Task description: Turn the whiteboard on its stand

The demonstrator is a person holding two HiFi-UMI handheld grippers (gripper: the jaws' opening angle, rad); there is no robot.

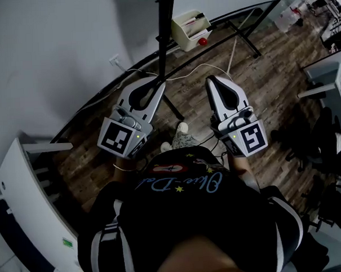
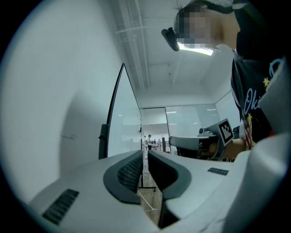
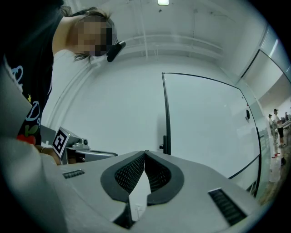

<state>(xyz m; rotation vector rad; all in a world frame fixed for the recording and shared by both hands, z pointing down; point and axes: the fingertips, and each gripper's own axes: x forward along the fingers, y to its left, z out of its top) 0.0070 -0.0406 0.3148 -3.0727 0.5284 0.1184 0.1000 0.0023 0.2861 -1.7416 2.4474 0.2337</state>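
Head view: left gripper (image 1: 159, 86) and right gripper (image 1: 212, 80) mid-frame, side by side, pointing toward whiteboard (image 1: 165, 25) at top centre (edge-on, a dark upright). Left gripper view: jaws a sliver apart, nothing between; board left of centre. Right gripper view: jaws pressed together, empty; board right of centre

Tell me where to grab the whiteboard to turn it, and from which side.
Grip the whiteboard by its thin black near edge, clear of the small knob, which is probably its pivot. That edge stands upright straight ahead, with a flat face open on each side, so come straight in, level, with one jaw on each face.
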